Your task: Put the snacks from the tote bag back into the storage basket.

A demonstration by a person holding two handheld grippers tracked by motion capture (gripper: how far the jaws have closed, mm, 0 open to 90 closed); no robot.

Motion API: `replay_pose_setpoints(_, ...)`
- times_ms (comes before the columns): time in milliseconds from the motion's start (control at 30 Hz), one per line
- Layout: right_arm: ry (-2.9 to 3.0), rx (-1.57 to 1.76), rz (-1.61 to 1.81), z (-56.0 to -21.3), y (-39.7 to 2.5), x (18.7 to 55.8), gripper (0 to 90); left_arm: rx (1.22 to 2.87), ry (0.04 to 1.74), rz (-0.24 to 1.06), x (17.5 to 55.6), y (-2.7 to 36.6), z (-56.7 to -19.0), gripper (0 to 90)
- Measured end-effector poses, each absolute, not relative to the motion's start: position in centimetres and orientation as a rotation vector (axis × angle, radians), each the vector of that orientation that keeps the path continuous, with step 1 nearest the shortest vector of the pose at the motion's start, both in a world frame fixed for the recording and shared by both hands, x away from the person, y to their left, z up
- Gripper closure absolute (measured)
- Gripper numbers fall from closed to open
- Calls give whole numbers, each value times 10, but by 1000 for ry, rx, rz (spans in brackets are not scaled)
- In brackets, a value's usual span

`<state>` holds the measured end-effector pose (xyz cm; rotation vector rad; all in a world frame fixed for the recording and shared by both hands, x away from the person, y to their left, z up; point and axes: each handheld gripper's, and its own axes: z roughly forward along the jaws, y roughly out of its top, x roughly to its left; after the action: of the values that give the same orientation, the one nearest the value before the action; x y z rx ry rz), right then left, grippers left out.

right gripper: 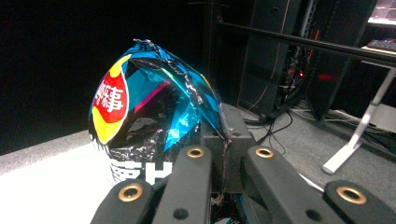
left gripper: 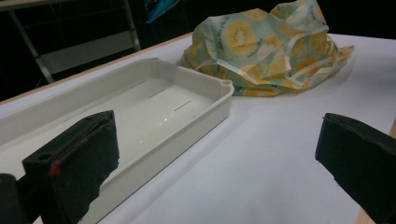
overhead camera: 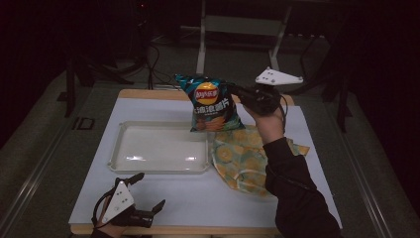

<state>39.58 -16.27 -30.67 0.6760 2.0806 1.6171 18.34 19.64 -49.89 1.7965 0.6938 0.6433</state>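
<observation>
A blue bag of crisps hangs in the air over the far right corner of the white tray. My right gripper is shut on the bag's top right edge, and in the right gripper view the bag bulges just past the closed jaws. Beside the tray lies a crumpled yellow-patterned cloth bag, also seen in the left gripper view. My left gripper rests open near the table's front left edge, with nothing between its fingers.
The tray holds nothing and sits left of centre on the white tabletop. A person's dark sleeve reaches over the table's right side. Beyond the table are a metal frame, cables and dark floor.
</observation>
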Motion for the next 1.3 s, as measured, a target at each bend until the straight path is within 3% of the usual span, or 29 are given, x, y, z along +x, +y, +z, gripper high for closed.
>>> replay_pose_setpoints(900,2057,706,1705,-338,-81,390,900,1794,682,648,182,198,-498,1)
replay_pose_setpoints(1300,2027,805,1790,-370,-36,383,900,1787,686,657,182,199,-498,1)
